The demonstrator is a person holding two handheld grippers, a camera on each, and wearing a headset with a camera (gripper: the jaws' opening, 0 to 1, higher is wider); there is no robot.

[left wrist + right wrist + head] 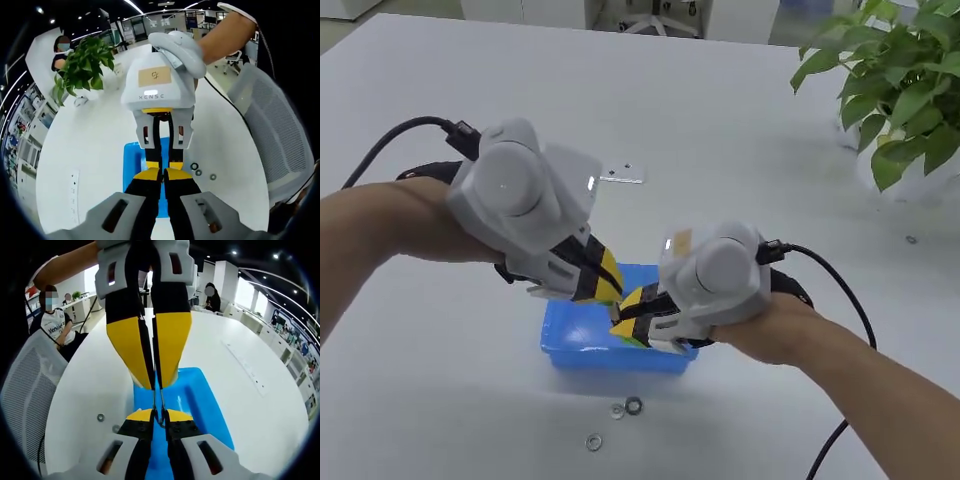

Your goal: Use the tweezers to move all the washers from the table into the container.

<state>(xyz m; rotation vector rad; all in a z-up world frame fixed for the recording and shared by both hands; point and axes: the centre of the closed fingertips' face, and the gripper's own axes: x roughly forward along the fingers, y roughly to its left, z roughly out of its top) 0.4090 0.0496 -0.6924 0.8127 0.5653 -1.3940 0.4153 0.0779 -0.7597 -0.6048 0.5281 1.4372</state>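
Lying loose on the table (pixel 440 400), three washers (pixel 633 405) sit just in front of the near wall of the blue container (pixel 610 358). None is visible inside it. A further small ring lies well apart, near the plant (pixel 895 90); it is too small to identify.

The tweezers (pixel 157 400) appear in the right gripper view as thin dark blades running between two pairs of yellow pads, above the container. The left gripper (pixel 605 287) has its jaws almost closed on the upper part of the blades. The right gripper (pixel 626 322) has its jaws pressed together on the lower part.

Probable faults from this position:
- Dropped tool: if one gripper releases before the other holds firmly, the tweezers fall into the container.
- Bent blades: opposing pulls from the two grippers can twist the thin metal.
- Blades clamped fully shut leave no opening for a washer.
- Flat washers may skid when nudged by the tips.
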